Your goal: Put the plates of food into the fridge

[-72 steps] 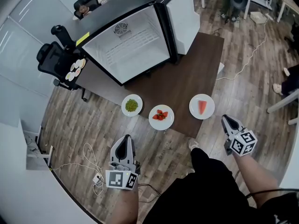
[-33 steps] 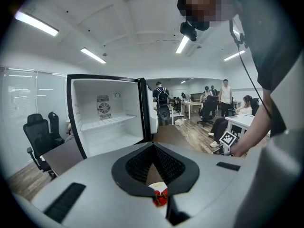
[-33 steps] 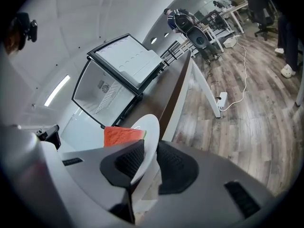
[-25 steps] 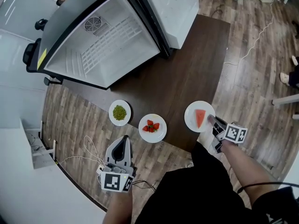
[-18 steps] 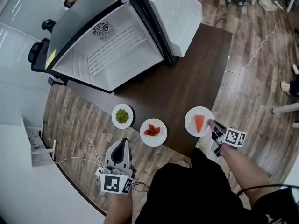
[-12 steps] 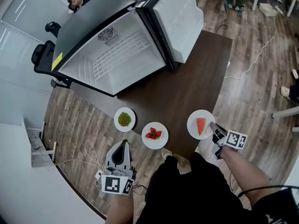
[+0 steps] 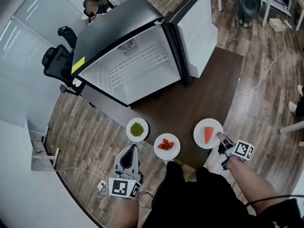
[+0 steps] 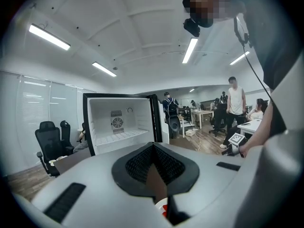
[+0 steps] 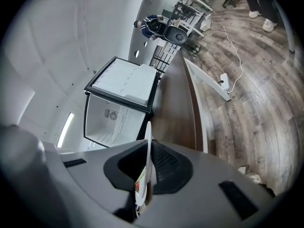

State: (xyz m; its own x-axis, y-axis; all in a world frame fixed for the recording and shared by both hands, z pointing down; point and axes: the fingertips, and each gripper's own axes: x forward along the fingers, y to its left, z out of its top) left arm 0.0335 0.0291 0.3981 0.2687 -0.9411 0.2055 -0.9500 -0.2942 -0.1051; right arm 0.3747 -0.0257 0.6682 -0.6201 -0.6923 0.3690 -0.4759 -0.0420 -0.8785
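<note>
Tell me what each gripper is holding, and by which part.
The right gripper pinches the watermelon plate by its rim; the left gripper holds nothing.

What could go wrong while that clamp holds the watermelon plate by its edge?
The right gripper has just been closing its jaws on the watermelon plate and pinches only its rim, so the plate may tilt and the slice could slide off. The strawberry plate lies close to the front edge of the table, right by the left gripper; a bump might knock it down.
</note>
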